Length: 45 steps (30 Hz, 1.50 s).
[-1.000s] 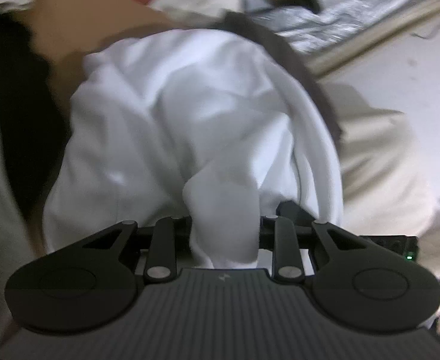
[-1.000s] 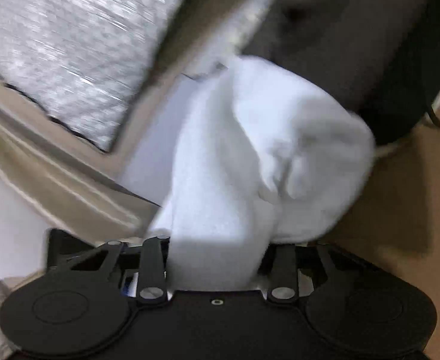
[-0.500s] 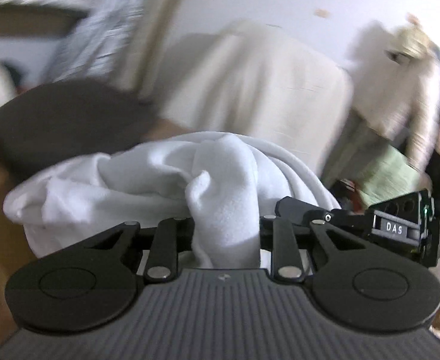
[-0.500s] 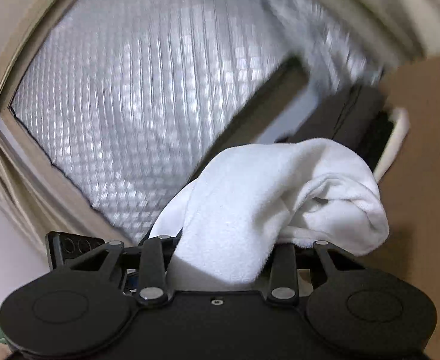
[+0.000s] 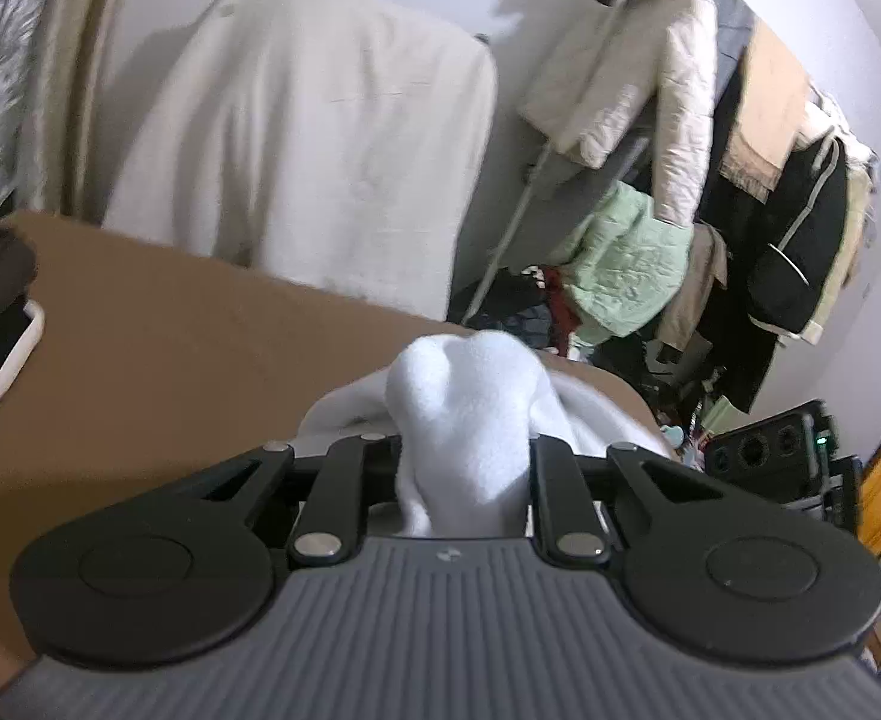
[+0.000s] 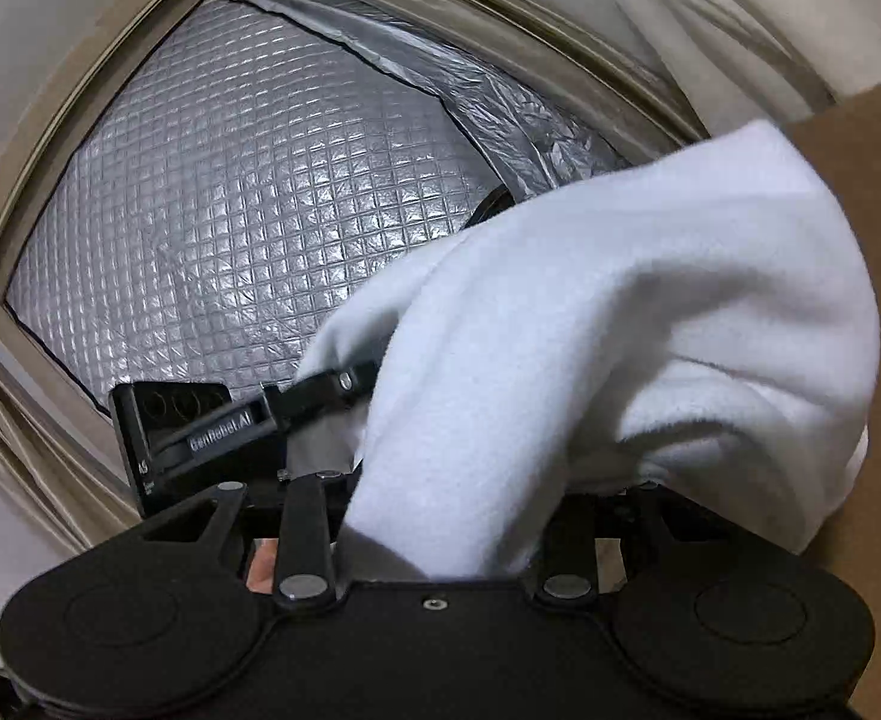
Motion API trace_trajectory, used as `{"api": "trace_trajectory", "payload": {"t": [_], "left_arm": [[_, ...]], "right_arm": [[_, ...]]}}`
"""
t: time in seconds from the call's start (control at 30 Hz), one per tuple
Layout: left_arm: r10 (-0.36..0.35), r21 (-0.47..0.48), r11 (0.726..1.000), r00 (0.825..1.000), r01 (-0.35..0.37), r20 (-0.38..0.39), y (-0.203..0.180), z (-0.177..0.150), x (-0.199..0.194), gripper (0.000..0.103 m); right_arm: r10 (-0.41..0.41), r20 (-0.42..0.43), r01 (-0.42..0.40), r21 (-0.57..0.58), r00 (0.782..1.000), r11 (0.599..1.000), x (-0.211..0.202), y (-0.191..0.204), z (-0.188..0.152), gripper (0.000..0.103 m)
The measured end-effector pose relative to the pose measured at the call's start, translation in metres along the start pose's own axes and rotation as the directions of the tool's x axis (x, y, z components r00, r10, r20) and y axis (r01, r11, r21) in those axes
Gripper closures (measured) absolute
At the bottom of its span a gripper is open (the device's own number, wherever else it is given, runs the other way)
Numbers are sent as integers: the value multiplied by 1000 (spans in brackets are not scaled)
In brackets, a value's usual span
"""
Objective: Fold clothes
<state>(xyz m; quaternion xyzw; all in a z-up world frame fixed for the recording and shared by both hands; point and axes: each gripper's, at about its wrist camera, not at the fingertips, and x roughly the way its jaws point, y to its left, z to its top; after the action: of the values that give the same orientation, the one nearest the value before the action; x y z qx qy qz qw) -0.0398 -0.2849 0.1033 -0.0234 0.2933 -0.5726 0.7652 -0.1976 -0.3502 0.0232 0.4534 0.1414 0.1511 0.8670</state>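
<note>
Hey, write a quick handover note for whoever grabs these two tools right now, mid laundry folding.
Left tool: jaws closing on a bunch of the white garment.
Right tool: shut on another part of the same white garment.
The garment is held bunched above the brown table.
Done: garment picked up by both tools.
Left: spread it flat on the table, then fold.

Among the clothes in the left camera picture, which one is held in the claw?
The white fleece garment, bunched between the closing left claw; the others hang behind.
</note>
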Motion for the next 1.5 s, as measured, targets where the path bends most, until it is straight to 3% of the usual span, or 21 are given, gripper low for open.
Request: {"api": "trace_trajectory", "payload": {"t": [0.1,0.13,0.17,0.23,0.3,0.37,0.43,0.53,0.6,0.73,0.83,0.9,0.93,1.03,1.1,1.13,1.17,1.23,1.3,1.4,1.5], "left_arm": [[11,78,997,1000,-12,8,-18,21,18,86],[30,107,994,1000,-30,6,-23,26,28,85],[89,144,986,996,-89,1,-27,30,52,81],[184,196,965,982,-175,-31,-27,24,102,56],[257,230,945,963,-232,-86,-18,5,152,50],[293,224,940,946,-258,-137,1,-15,173,50],[281,181,950,951,-256,-130,21,-33,167,43],[273,44,962,952,-270,-140,59,-58,140,31],[276,-52,956,948,-287,-159,85,-73,123,31],[314,-72,937,913,-342,-261,112,-86,127,30],[203,-197,939,916,-283,-346,122,-96,148,24],[102,-289,929,909,-232,-404,127,-105,164,26],[93,-256,942,902,-217,-422,122,-110,172,31],[208,-3,973,884,-231,-418,90,-112,184,46],[286,156,957,875,-243,-392,70,-113,189,58],[293,171,954,877,-245,-381,69,-111,187,65],[301,185,951,879,-247,-369,68,-110,184,67],[308,190,948,889,-255,-340,70,-106,179,69],[308,188,948,896,-258,-321,70,-103,175,69],[299,173,951,904,-256,-307,69,-98,171,68],[300,194,947,917,-255,-263,69,-92,178,67]], "right_arm": [[-101,3,101,4,995,995,-12,-16,17,49],[-201,23,202,-48,979,978,-20,-24,25,31],[-304,54,308,-100,951,946,-28,-33,33,21],[-561,179,587,-169,808,792,-41,-63,42,15],[-760,205,785,-94,617,612,-49,-100,47,18],[-829,184,847,-48,528,529,-57,-122,40,23],[-840,156,854,-83,520,513,-62,-126,23,23],[-838,191,849,-259,512,460,-53,-102,3,23],[-816,217,817,-374,537,438,-45,-87,-10,23],[-777,177,720,-539,604,437,-12,-78,-21,23],[-775,92,642,-626,625,443,19,-74,-31,22],[-790,53,608,-671,611,425,31,-79,-43,22],[-803,48,602,-689,593,404,36,-84,-47,22],[-851,88,612,-733,517,296,45,-99,-55,23],[-860,100,625,-729,501,279,42,-108,-50,33],[-853,96,633,-714,513,300,38,-110,-44,51],[-838,89,639,-691,539,338,34,-113,-36,58],[-819,123,668,-651,561,360,27,-115,-27,85],[-800,159,695,-610,578,381,20,-118,-17,89],[-811,235,762,-548,536,345,11,-121,-7,93],[-833,300,826,-484,465,287,0,-125,2,94]]}}
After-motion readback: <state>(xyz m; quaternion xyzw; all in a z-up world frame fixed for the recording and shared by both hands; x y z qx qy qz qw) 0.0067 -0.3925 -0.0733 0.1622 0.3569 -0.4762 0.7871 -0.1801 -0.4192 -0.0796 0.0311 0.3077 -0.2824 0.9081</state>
